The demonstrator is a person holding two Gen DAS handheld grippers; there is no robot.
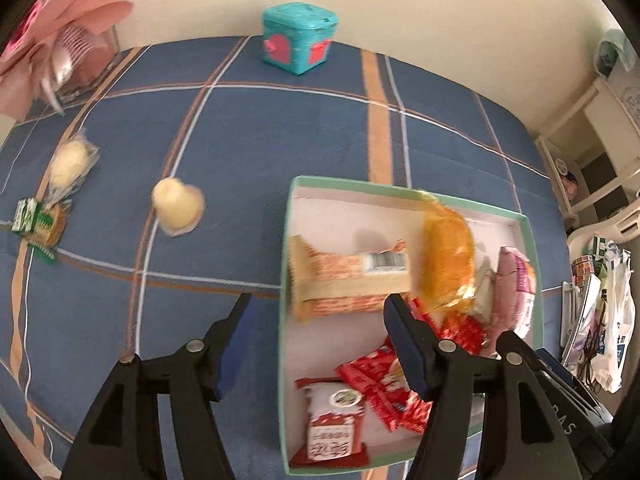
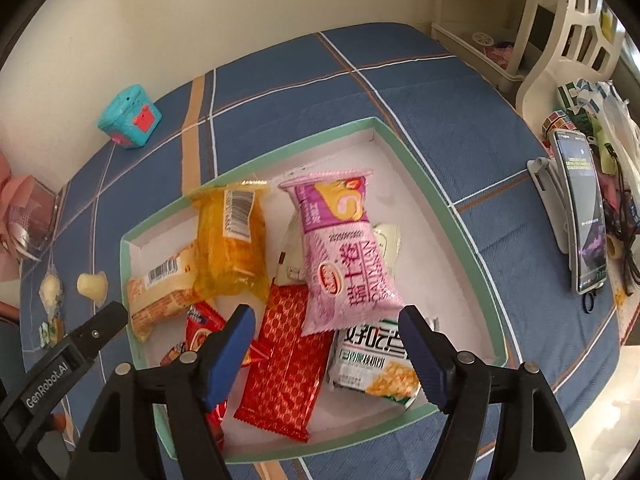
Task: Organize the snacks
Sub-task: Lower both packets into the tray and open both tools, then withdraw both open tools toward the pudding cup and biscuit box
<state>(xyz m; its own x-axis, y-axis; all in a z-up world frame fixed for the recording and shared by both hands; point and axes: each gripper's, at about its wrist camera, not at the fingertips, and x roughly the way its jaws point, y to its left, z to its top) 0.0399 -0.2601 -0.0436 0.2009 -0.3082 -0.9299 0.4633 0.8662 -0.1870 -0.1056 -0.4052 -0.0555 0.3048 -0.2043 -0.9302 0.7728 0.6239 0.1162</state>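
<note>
A white box with a green rim (image 1: 400, 190) (image 2: 400, 140) lies on the blue checked cloth and holds several snack packs. My left gripper (image 1: 317, 300) is open over the box's left wall with nothing between its fingers. Just beyond its right finger, a blurred orange pack (image 1: 446, 264) (image 2: 232, 240) rests on the other packs. My right gripper (image 2: 327, 312) is open above the box. The lower end of a pink pack (image 2: 340, 248) (image 1: 516, 284) lies between its pads, which do not press on it. A pale heart-shaped jelly cup (image 1: 178, 208), a wrapped pale cake (image 1: 70, 162) and a green-wrapped biscuit (image 1: 38, 226) lie loose on the cloth.
A teal cube box (image 1: 298, 38) (image 2: 130, 118) stands by the far wall. A pink paper flower in a clear case (image 1: 52, 40) sits at the far left. A phone on a stand (image 2: 584, 216) and plastic bags are at the right, with white shelves behind.
</note>
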